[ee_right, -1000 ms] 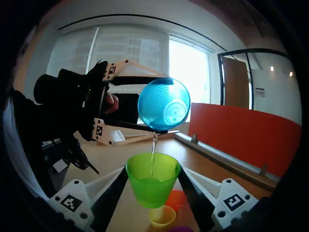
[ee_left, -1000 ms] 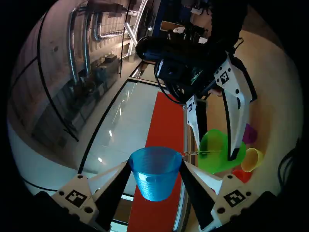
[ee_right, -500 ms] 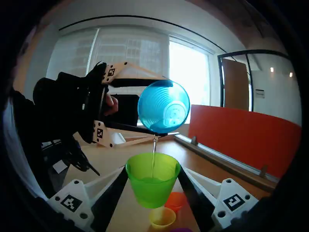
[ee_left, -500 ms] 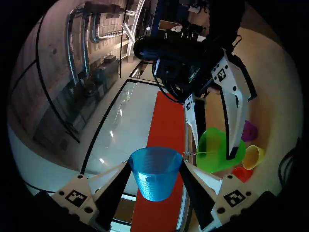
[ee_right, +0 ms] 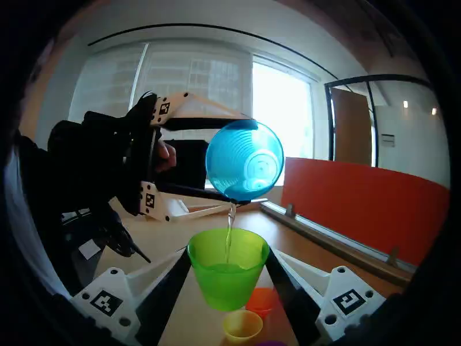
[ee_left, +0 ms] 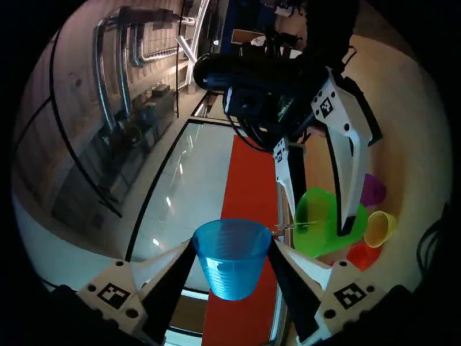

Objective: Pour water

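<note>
Because your left gripper [ee_left: 230, 249] clamps the blue cup [ee_left: 232, 271] tipped on its side, water [ee_right: 229, 230] falls into the green cup [ee_right: 228, 282] your right gripper [ee_right: 228, 258] grasps upright just below it.

Blue cup [ee_left: 232, 268], green cup [ee_right: 228, 275], yellow cup [ee_left: 380, 228], purple cup [ee_left: 373, 190]; orange cup [ee_right: 262, 299], possibly red.

Bright windows [ee_right: 276, 104], orange partition [ee_right: 369, 202].
</note>
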### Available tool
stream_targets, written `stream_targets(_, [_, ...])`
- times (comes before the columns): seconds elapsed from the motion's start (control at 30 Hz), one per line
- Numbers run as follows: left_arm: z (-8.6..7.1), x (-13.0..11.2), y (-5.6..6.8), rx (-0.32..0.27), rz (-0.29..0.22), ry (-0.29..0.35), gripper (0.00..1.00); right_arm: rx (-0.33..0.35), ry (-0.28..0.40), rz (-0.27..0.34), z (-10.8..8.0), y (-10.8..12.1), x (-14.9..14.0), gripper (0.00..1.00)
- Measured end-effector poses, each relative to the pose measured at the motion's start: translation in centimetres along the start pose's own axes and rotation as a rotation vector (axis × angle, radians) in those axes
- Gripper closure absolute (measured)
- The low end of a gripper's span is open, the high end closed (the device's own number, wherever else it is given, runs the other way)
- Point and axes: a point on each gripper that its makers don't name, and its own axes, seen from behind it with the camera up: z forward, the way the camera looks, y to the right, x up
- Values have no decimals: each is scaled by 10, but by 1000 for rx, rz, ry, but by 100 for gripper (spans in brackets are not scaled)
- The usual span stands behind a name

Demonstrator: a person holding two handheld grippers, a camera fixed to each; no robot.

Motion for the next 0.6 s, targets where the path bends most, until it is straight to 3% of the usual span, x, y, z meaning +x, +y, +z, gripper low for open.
stream_targets(0.6, [4, 3, -4, 0, 33, 5, 13, -11, 4, -8, -3, 2, 3, 9])
